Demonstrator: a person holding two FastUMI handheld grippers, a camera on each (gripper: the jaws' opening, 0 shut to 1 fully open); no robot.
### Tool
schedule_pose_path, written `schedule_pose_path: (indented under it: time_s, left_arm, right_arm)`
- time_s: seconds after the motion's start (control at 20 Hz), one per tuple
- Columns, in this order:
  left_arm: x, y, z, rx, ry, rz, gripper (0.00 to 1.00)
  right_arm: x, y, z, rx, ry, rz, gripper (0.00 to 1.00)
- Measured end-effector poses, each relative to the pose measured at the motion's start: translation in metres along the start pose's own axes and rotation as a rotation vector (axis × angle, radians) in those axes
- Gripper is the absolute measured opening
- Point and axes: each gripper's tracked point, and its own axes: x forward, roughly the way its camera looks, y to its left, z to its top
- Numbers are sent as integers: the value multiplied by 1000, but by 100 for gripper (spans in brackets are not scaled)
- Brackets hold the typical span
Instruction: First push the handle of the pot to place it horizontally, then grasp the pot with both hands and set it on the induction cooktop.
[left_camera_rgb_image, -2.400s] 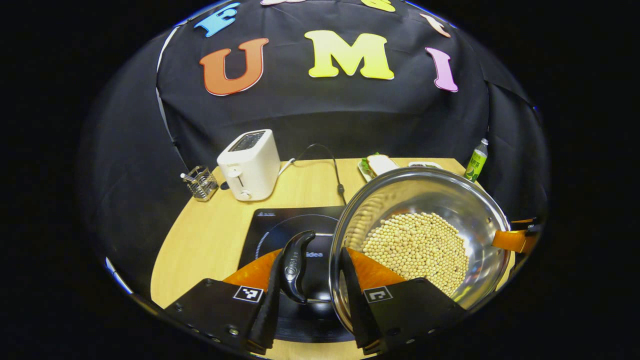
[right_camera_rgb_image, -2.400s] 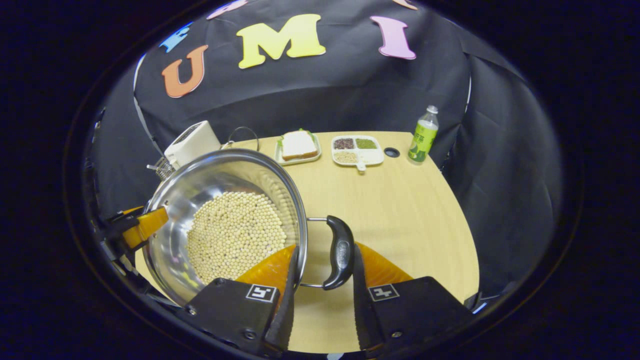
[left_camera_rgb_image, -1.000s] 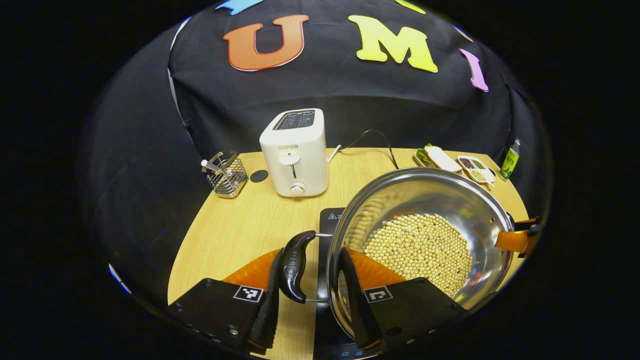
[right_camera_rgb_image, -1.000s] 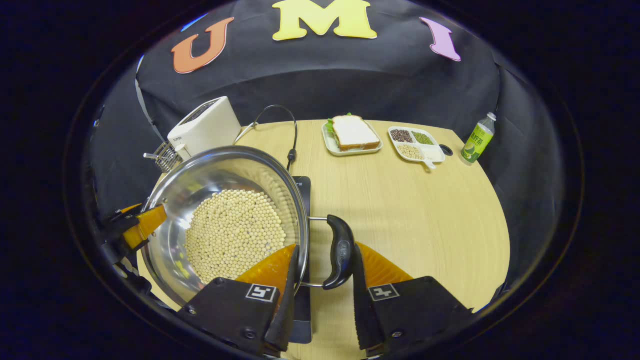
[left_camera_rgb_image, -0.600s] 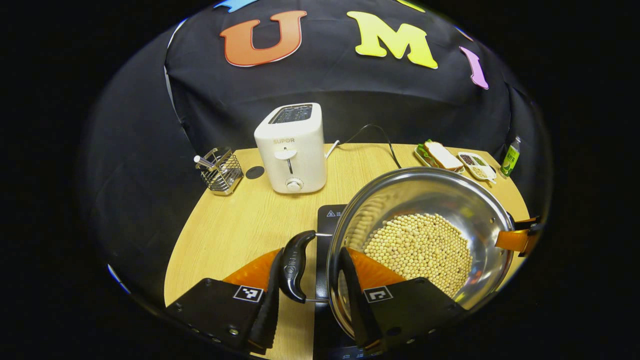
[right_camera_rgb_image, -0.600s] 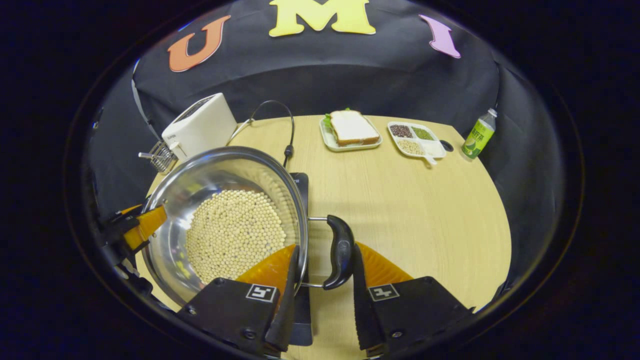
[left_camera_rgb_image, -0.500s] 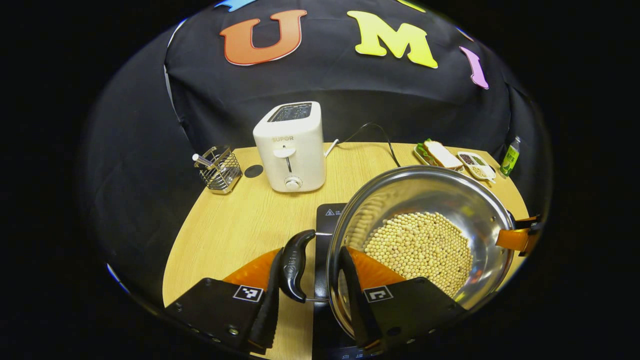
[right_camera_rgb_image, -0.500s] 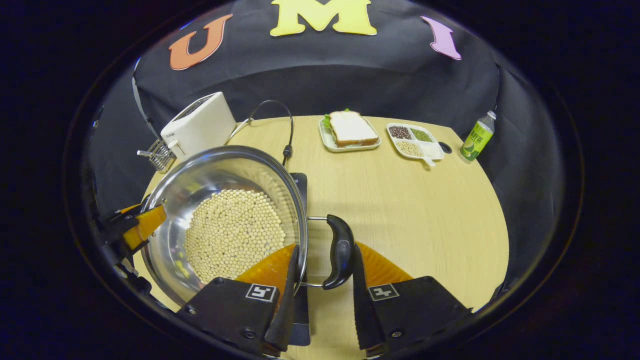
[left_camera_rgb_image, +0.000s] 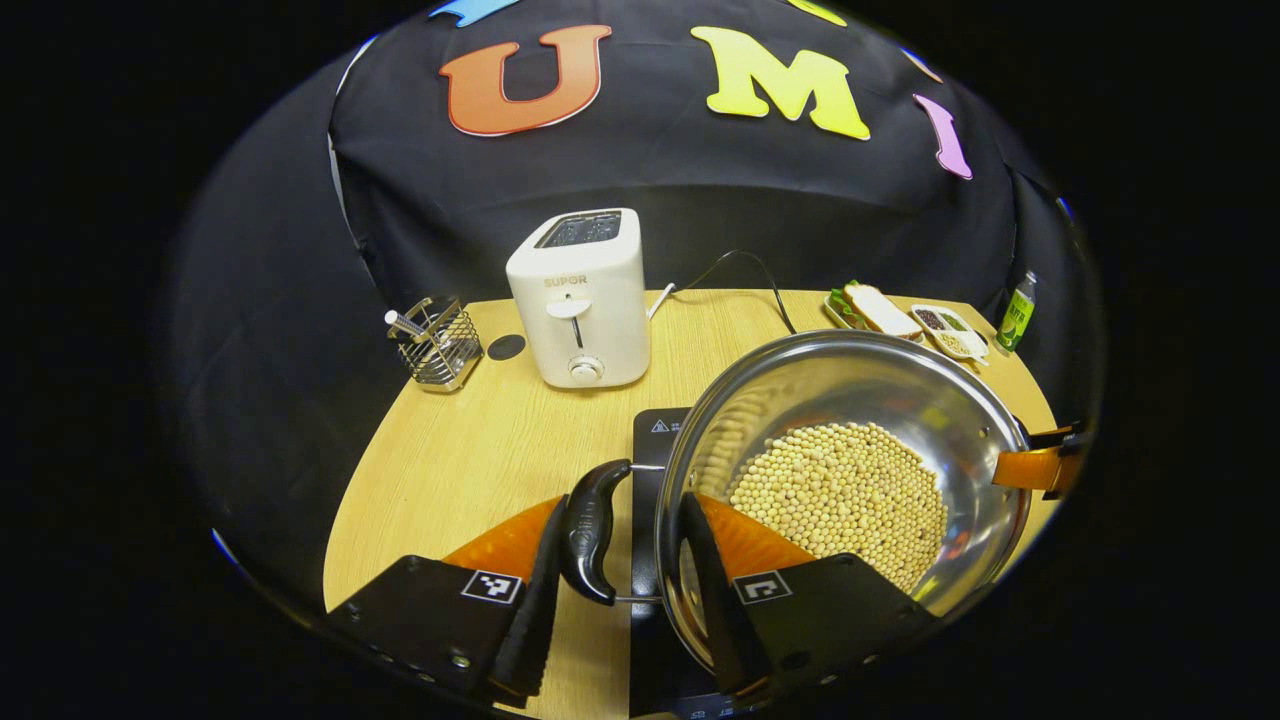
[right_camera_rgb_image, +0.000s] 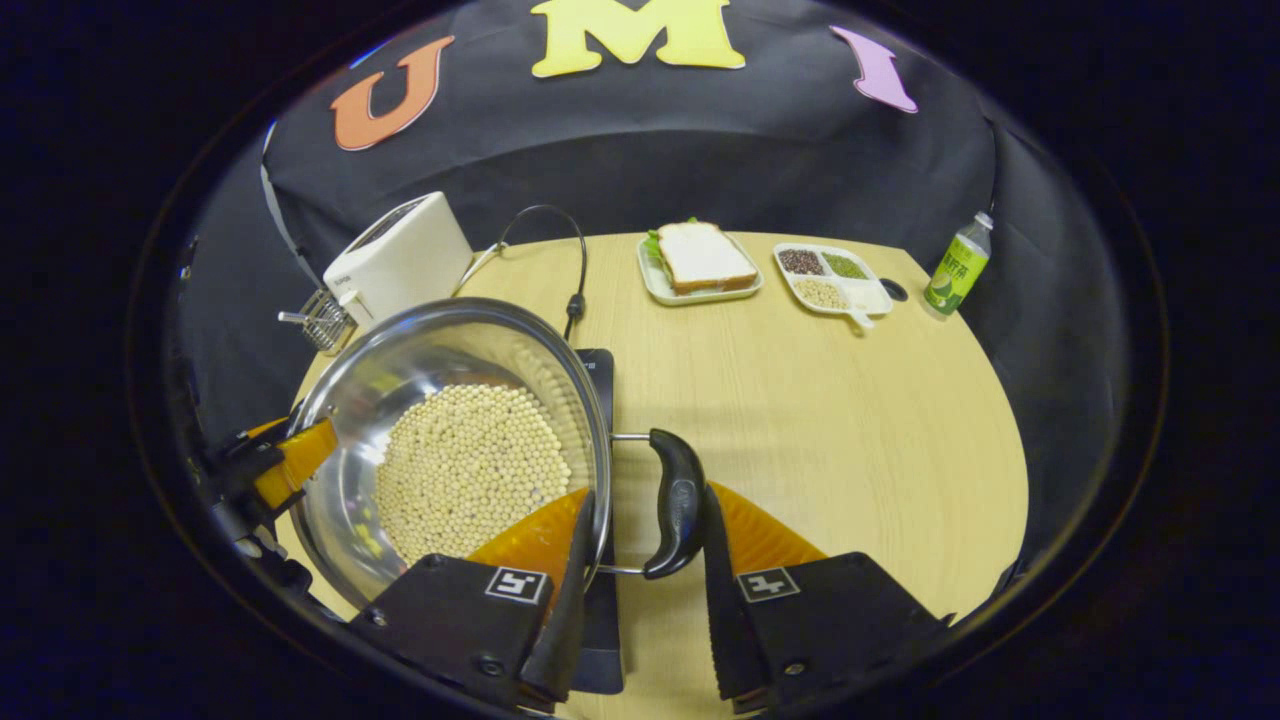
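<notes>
Left gripper (left_camera_rgb_image: 620, 590) and right gripper (right_camera_rgb_image: 635, 590) each straddle pot (left_camera_rgb_image: 850, 400) side handle, clamping unconfirmed. Pot over cooktop (left_camera_rgb_image: 650, 440), 3 o'clock of toaster (left_camera_rgb_image: 580, 300). Bean-loaded, heavy, slick steel: keep handle holds level.

Pot (left_camera_rgb_image: 850, 470) holding soybeans (left_camera_rgb_image: 845, 495) sits over the induction cooktop (left_camera_rgb_image: 655, 440) at the near part of the desk (left_camera_rgb_image: 480, 450). Toaster (left_camera_rgb_image: 580, 295) stands at far left, wire utensil holder (left_camera_rgb_image: 437, 342) left of it. Sandwich plate (right_camera_rgb_image: 700, 262), divided dish (right_camera_rgb_image: 830, 280) and bottle (right_camera_rgb_image: 957, 262) line the far right edge.
</notes>
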Motion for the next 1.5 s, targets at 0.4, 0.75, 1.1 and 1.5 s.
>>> schedule_pose_path:
  time_s: [0.4, 0.75, 1.1, 1.5]
  left_arm:
    - [-5, 10, 6, 17, -47, 39, 75]
    - [-23, 19, 11, -8, -93, 87, 97]
    - [-66, 13, 32, -2, -181, 124, 97]
    - [-172, -49, 87, 12, -396, 118, 96]
  right_arm:
    - [-3, -6, 2, 1, -16, 30, 70]
    - [-22, -11, 16, -62, -106, 63, 84]
    - [-61, -30, 34, -155, -233, 67, 83]
    - [-156, -72, 59, -184, -422, 101, 83]
